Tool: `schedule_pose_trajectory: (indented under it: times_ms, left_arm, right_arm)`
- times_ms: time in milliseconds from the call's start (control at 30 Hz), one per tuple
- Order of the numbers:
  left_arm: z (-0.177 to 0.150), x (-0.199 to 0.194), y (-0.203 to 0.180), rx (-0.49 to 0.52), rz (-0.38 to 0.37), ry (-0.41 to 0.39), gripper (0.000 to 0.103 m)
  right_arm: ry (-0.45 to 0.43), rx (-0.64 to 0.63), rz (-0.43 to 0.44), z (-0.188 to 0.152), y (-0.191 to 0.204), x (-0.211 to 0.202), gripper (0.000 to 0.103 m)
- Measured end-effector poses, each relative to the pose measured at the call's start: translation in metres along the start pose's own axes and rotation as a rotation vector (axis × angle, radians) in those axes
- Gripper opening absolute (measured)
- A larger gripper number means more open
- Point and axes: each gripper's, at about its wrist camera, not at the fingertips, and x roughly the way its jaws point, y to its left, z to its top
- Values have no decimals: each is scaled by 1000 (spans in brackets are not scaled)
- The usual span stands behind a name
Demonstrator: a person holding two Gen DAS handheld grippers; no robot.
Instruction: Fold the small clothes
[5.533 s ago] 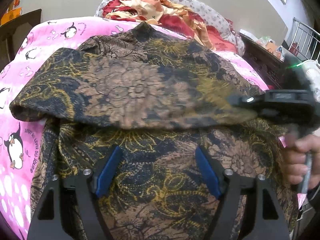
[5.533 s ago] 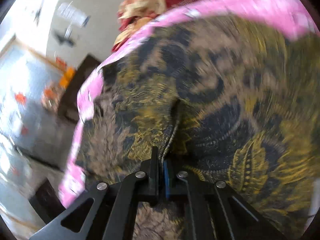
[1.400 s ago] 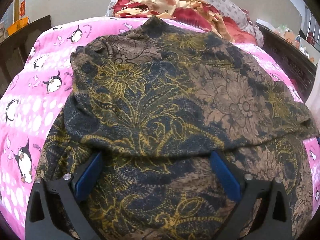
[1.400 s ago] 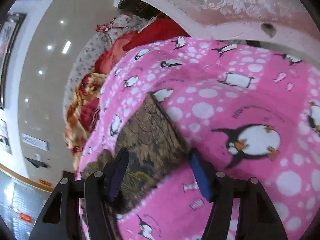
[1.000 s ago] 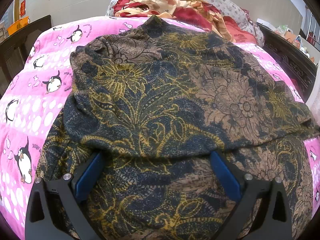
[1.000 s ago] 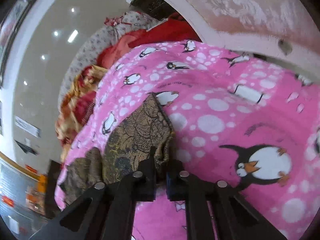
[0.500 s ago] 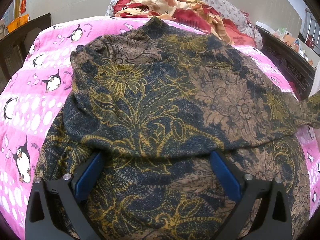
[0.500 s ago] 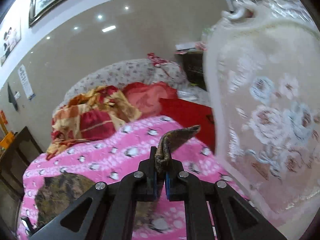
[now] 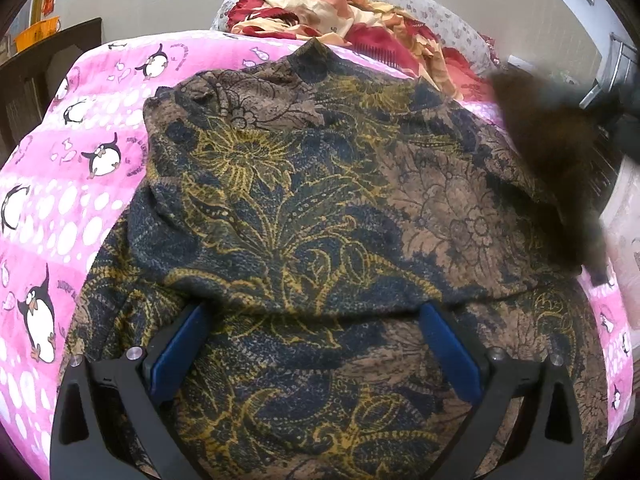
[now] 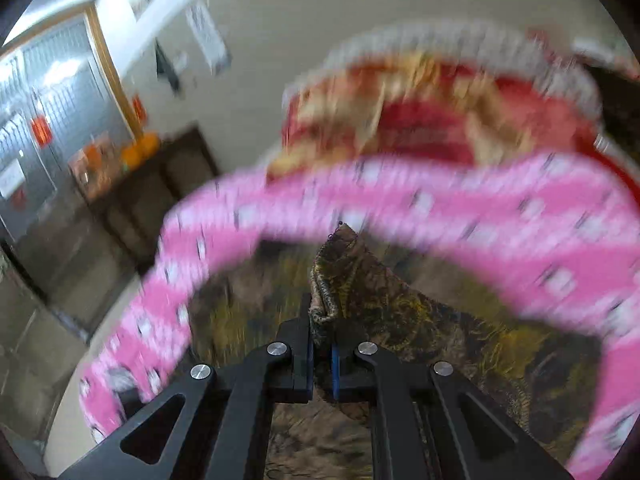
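Both the left claw [image 9: 312, 344] and right claw [image 10: 321, 354] are matte black with blue pads [image 9: 178, 350] and silver screws [image 10: 277, 348].

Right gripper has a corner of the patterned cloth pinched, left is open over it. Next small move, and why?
Probably carry the right gripper across and lay its pinched corner onto the cloth. It is shut on a raised edge; the left gripper sits open on the cloth.

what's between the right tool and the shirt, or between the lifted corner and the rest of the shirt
Nothing visible. The right tool is already shut on a corner of the shirt, and only the open left tool rests on the cloth it swings over.
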Motion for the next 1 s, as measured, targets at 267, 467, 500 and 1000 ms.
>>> schedule_pose_trajectory:
  times_ms: [267,467,500,1000]
  left_arm:
    - [0,-1,-1,8,10,3,103]
    - [10,-39,-14,65,-59,-91,103]
    - [16,-45,-17,68,-73,-121,103]
    - [80,57,-45,15,-505,140,87]
  right_arm:
    - [158,-17,20,-77,10,33,52]
    - [166,-90,-95,-129,-13,-23,77]
    - [175,-86,-99,-140,-20,-22,77]
    - [83,-90,-10,-153,-27,-22,85]
